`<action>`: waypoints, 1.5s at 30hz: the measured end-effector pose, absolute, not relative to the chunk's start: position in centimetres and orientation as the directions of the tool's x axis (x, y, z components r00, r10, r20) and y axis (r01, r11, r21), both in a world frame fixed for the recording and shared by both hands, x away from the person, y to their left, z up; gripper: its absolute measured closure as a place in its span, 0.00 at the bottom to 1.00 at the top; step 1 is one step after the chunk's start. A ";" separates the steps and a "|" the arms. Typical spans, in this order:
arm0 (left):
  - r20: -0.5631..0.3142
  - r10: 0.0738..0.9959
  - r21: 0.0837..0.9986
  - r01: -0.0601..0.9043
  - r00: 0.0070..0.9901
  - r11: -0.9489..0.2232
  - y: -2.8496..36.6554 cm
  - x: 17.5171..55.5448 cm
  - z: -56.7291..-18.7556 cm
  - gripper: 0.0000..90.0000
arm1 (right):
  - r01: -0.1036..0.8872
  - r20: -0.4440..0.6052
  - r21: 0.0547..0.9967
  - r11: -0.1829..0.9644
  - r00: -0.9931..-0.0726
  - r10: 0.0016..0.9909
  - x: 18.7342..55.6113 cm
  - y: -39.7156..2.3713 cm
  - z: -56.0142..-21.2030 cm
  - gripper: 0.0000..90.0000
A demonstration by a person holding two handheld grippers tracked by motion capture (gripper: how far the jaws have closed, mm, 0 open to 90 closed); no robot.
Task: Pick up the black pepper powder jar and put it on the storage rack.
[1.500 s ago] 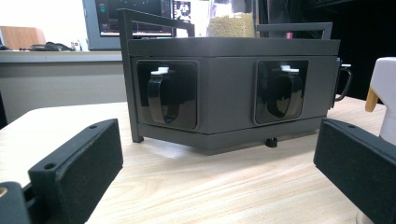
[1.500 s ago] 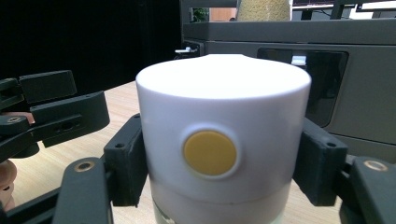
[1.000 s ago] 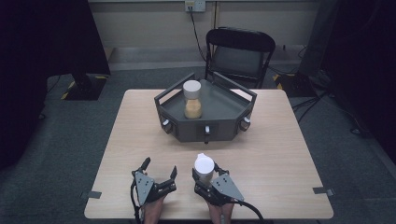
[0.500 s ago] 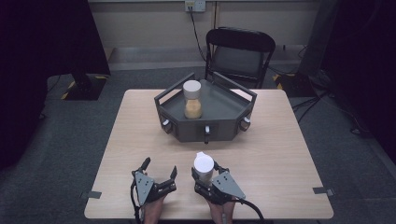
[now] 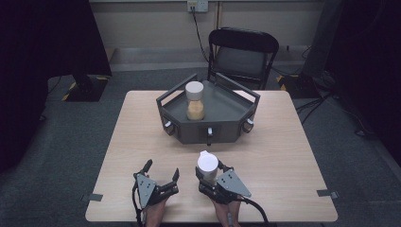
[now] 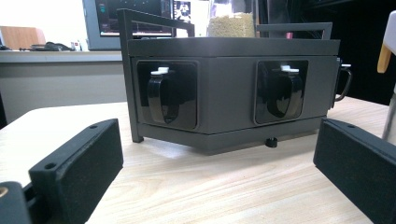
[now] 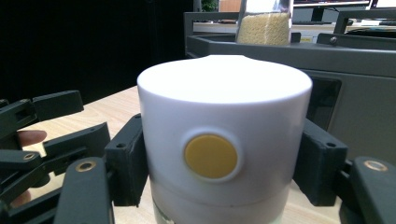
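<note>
Gripping white-capped jar (image 5: 207, 164) upright: right gripper (image 5: 211, 176) clamped on its cap, near front edge of worktop (image 5: 283, 142). Left gripper (image 5: 161, 176) just beside it, jaws wide apart, nothing between. Grey tray (image 5: 222, 128) lies straight ahead, mid-worktop, well apart from held jar; second jar (image 5: 195, 100) with yellowish grains stands upright on tray's left part, right part bare. Right hand nearer. Beyond: folding chair (image 5: 243, 54), carpeted floor, dark curtains.

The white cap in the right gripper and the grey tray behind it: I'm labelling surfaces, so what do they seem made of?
The white cap looks like smooth moulded plastic with a soft satin sheen and a yellow button set in it. The grey tray looks like matte painted metal or hard plastic, judging by its flat, crisp-edged panels; which one is unclear.
</note>
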State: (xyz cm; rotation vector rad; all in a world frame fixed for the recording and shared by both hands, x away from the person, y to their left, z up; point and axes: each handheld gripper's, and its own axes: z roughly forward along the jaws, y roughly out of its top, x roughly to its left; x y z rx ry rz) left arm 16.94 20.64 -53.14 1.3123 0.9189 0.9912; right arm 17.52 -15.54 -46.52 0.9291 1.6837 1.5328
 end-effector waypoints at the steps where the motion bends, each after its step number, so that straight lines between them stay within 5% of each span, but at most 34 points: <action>1: 0.015 0.945 0.998 -0.056 0.327 0.003 20.6 16.9 -53.1 0.01 | 0.066 -0.014 0.996 0.056 -0.523 0.853 17.5 -15.5 -46.5 0.34; 45: 0.015 0.945 0.998 -0.056 0.327 0.003 20.6 16.9 -53.1 0.01 | -0.014 -0.104 0.994 0.111 -0.485 0.868 23.8 -18.5 -38.0 0.34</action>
